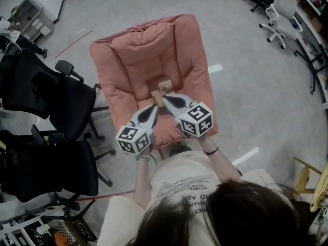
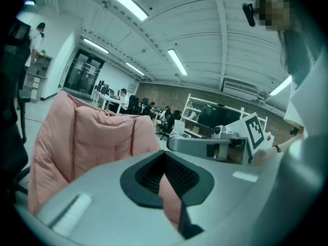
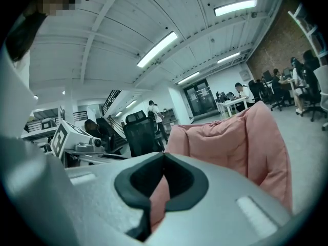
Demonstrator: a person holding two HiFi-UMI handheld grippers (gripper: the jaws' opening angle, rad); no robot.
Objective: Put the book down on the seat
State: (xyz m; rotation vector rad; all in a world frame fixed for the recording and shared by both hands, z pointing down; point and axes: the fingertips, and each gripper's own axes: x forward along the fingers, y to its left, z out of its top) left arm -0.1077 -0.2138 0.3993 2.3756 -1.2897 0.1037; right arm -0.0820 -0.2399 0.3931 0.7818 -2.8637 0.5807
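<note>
A small brown book lies on the seat of the pink cushioned chair, near its front middle. Both grippers point at it from the near side. The tips of my left gripper rest just below the book's near edge, and my right gripper reaches its near right side, covering part of it. In the left gripper view my left gripper has its jaws together with only pink cushion showing behind them. My right gripper is shut too, with nothing between its pads. Neither gripper view shows the book.
Two black office chairs stand close on the left of the pink chair. A white office chair and shelving are at the far right, and a yellow frame at the near right. Grey floor surrounds the chair.
</note>
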